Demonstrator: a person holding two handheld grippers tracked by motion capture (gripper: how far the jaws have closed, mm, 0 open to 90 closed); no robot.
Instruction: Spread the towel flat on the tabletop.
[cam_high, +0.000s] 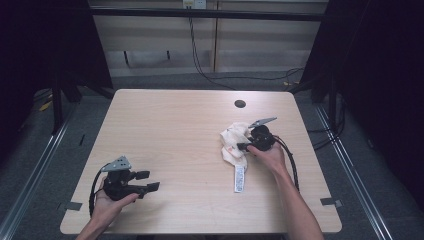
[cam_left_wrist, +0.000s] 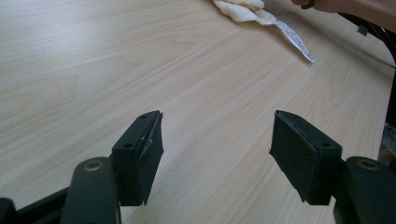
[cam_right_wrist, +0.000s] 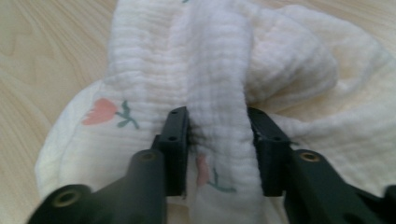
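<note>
Cream muslin cloth (cam_high: 235, 142) w/ small pink flower print lies crumpled on the light wood table (cam_high: 175, 130), approx 3 o'clock from table centre, well short of the R edge. White label strip (cam_high: 239, 178) trails from the cloth toward 6 o'clock, flat on the wood. R gripper (cam_high: 243, 146) sits at the cloth's 3 o'clock side, grey plate on top, cable running back along the forearm. In the R gripper view (cam_right_wrist: 218, 140) both black jaws flank a raised vertical fold of the cloth, pads touching the fabric on either side: pinching the fold, jaws part-closed round it. L gripper (cam_high: 148, 181) rests in the L hand near the table's 7 o'clock corner, well apart from the cloth; jaws point toward 3 o'clock. L gripper view (cam_left_wrist: 217, 156): jaws spread wide, bare wood between them, cloth (cam_left_wrist: 240, 9) and label (cam_left_wrist: 294, 39) far off at 1 o'clock. Dark round cable hole (cam_high: 240, 104) in the table at 12 o'clock from the cloth
</note>
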